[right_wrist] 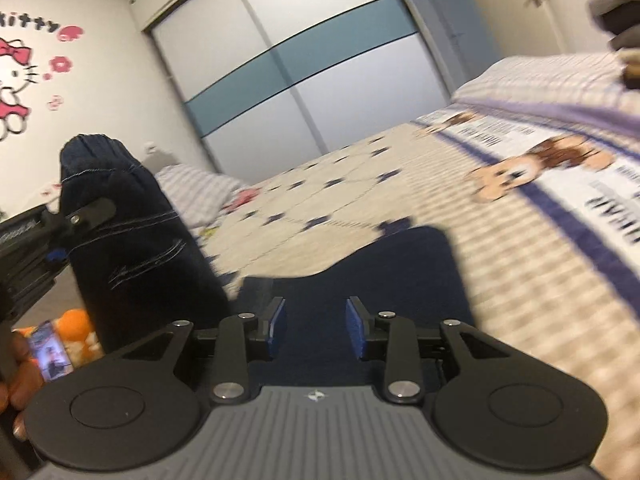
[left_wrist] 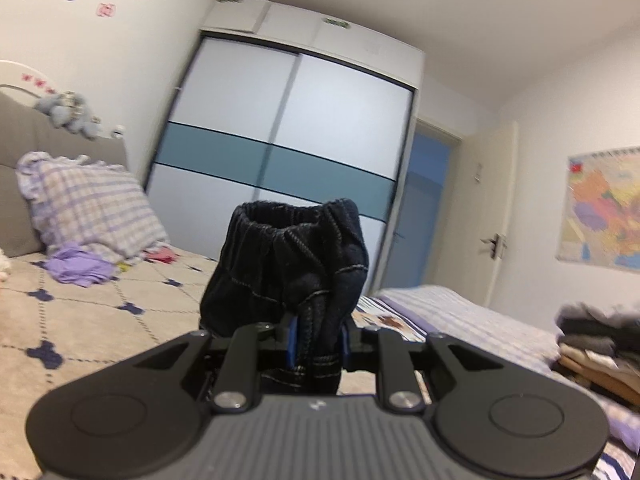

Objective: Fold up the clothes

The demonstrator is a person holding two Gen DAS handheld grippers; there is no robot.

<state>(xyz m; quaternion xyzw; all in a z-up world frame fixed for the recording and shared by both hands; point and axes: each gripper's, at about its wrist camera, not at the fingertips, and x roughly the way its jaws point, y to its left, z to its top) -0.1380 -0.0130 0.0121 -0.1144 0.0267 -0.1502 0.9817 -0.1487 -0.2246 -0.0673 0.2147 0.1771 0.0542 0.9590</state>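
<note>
Right now your left gripper [left_wrist: 316,340] is clamped on a bunch of the dark denim garment [left_wrist: 288,264], the cloth pinched between the blue pads and rising at 12 o'clock from the jaws, with an elasticated waistband standing open at the top. From the right wrist view the same garment hangs at 9 o'clock as a dark column with pale stitching, and more of it spreads flat on the bed [right_wrist: 360,200] directly under your right gripper [right_wrist: 316,326], whose jaws stand apart with nothing between them.

Judge the denim as soft but fairly heavy for cloth: it will droop and swing, and thick seams resist creasing. It should not slip much in the pads. The waistband edge or a hem corner looks the soundest place to take hold, since a doubled seam gives the jaws something firm.

The bed carries a cream quilt with dark blue diamond marks, yielding rather than firm, so folds may need pressing flat. At 10 o'clock in the left view lie a checked pillow [left_wrist: 88,208] and a loose purple cloth [left_wrist: 76,268]; at 3 o'clock sits a stack of folded clothes [left_wrist: 600,344]. A wardrobe [left_wrist: 288,140] with sliding doors fills the far wall.
</note>
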